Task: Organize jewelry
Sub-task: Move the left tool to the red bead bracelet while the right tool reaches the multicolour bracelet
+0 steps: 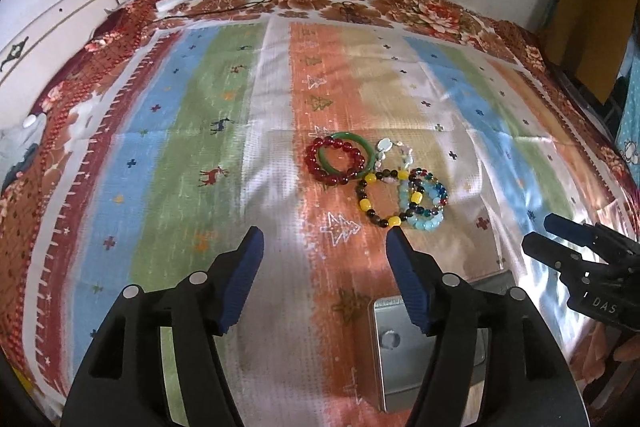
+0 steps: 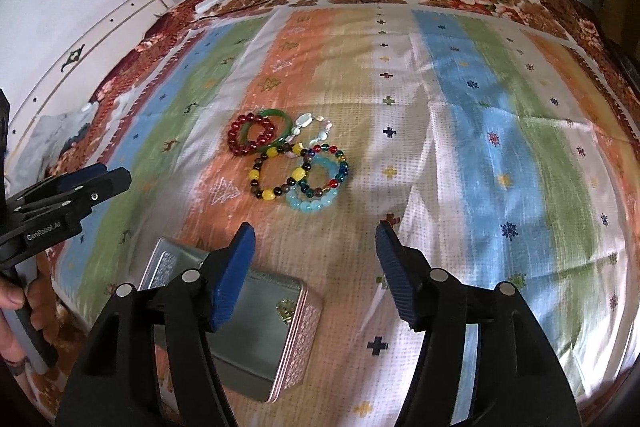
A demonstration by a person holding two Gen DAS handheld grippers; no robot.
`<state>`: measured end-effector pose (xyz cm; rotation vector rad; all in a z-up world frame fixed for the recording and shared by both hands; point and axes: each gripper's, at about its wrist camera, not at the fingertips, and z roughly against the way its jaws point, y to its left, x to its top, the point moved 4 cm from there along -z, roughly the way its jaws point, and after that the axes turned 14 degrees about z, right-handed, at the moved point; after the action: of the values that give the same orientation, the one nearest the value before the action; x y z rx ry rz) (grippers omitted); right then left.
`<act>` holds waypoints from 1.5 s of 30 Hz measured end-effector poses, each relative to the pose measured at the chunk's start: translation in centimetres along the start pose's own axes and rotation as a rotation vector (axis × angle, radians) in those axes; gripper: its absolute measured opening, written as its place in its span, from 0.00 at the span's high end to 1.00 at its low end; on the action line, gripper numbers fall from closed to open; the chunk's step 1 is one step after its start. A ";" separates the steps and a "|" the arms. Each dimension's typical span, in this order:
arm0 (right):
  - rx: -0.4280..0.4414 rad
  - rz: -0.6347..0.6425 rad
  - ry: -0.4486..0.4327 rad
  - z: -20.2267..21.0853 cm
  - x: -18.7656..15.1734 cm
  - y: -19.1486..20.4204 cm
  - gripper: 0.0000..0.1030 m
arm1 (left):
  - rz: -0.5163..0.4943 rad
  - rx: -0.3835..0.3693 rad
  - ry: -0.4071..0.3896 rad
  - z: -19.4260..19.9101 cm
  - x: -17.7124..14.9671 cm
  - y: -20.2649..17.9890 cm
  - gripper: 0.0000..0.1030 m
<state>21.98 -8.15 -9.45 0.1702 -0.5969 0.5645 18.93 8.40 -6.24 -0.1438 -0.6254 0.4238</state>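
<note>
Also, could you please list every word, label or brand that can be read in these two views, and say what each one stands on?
"GenRobot.AI": on the side of the black left gripper, in the right wrist view.
"DAS": on the black right gripper, cut off by the frame edge in the left wrist view.
The open silver tin box shows embossed patterning only, no readable text.

Striped cloth (image 2: 460, 131): woven, matt, coarse weave seen. Red bead bracelet (image 2: 251, 137) and multicolour bead bracelet (image 2: 328, 169): glossy, glass-like. Green bangle (image 2: 280, 117): smooth, polished. Tin box (image 2: 256, 339): brushed metal inside, embossed pink sides. Right hand-held gripper (image 2: 314, 263): matt black plastic, ribbed blue pads (image 2: 234, 275).
</note>
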 end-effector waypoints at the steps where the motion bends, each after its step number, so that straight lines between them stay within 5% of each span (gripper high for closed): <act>1: -0.002 -0.003 0.005 -0.3 0.2 -0.2 0.40 | 0.003 0.002 0.003 -0.3 0.3 0.0 0.38; 18: -0.015 -0.001 0.001 -2.3 2.7 -1.5 0.40 | -0.010 0.023 0.020 -3.5 2.6 -0.6 0.38; 45: -0.052 0.015 0.133 -9.8 4.8 -3.3 0.40 | 0.073 0.058 0.133 -11.6 5.8 1.3 0.38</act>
<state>31.80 -5.73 -14.74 0.0783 -0.4839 0.5694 29.56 12.03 -12.78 -0.1382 -0.4775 0.4980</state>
